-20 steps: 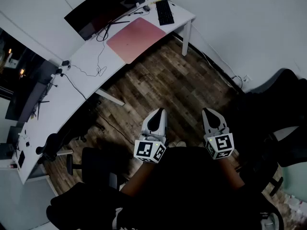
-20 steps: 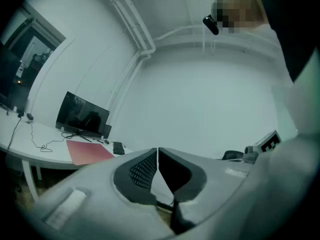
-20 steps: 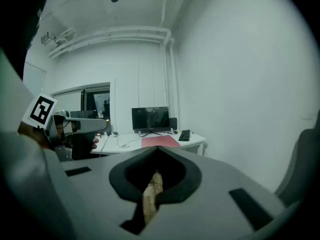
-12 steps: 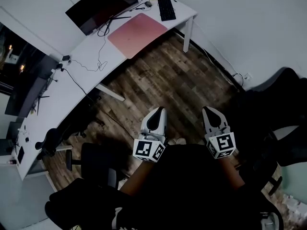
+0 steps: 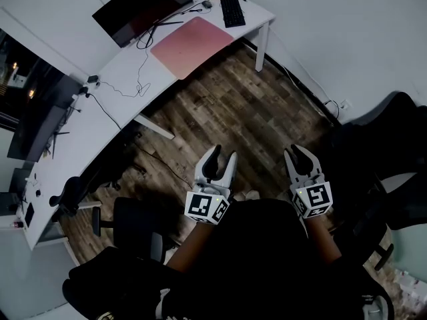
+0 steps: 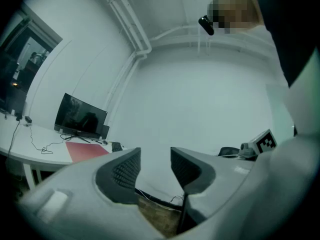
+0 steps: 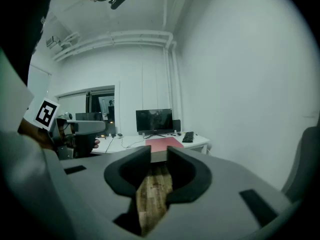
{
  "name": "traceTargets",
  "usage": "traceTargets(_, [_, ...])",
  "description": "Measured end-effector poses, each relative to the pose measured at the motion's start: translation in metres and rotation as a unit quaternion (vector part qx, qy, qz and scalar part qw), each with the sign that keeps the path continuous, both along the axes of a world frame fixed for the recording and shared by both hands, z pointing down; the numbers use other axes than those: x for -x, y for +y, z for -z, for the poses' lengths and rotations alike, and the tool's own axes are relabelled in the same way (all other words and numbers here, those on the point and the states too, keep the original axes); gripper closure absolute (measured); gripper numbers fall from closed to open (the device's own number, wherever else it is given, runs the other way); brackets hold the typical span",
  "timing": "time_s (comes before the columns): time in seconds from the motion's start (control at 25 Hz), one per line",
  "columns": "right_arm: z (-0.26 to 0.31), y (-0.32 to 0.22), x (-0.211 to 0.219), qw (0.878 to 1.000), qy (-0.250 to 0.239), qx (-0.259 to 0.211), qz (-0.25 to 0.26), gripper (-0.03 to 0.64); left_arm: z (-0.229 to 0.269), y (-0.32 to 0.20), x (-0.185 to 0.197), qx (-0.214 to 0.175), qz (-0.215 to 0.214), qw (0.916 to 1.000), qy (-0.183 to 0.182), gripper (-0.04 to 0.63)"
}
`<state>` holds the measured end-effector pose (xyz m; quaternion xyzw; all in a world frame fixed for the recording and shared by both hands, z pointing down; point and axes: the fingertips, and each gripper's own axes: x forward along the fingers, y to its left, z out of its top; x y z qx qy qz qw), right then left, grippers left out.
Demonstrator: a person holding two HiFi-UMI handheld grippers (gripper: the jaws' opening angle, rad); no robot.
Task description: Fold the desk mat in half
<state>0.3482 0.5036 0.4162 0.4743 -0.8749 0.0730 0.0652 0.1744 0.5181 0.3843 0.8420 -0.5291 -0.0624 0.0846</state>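
So nothing's happening with the mat yet. It's lying flat at the far end of the desk, in front of the monitor, with the keyboard just beside it toward the end corner. One long side seems to run right along the desk's front edge.

Both grippers are well away from it, out over the wood floor in front of the person. The left gripper has its fingers clearly apart with nothing between them. The right gripper has only a narrow gap, also empty; you just see floor through it.

My guess on handling: the mat looks thin, light and floppy, more like a soft sheet than anything stiff. It shouldn't take much force, but it'll probably sag, and it may slide on the smooth desk if you only drag one side. Since it lies flat, getting a finger under it in the middle looks like a pain.

I'd go for the two corners on the front edge, one gripper each, since a lower finger could maybe slip under there. Then lift both together and carry that side over to the opposite one. I'd also watch the keyboard and the loose cable nearby.
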Motion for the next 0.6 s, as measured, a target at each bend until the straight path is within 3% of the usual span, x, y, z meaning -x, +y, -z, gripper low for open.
traceTargets(0.12, [-0.004,-0.004,-0.006,1.0,-0.006,0.009,-0.012,0.339,0.001,-0.002,0.007,-0.01,0.025,0.9996,-0.007,0.293])
traceTargets(0.28, [-0.008,-0.008,-0.019,0.999,-0.001,0.013,-0.046,0.19,-0.001,-0.003,0.005,-0.011,0.042,0.9989,-0.017,0.233])
traceTargets(0.6, [-0.021,-0.014,-0.023,0.998,-0.013,0.04,-0.041,0.178,-0.028,-0.007,-0.003,0.03,0.033,0.9977,-0.052,0.229])
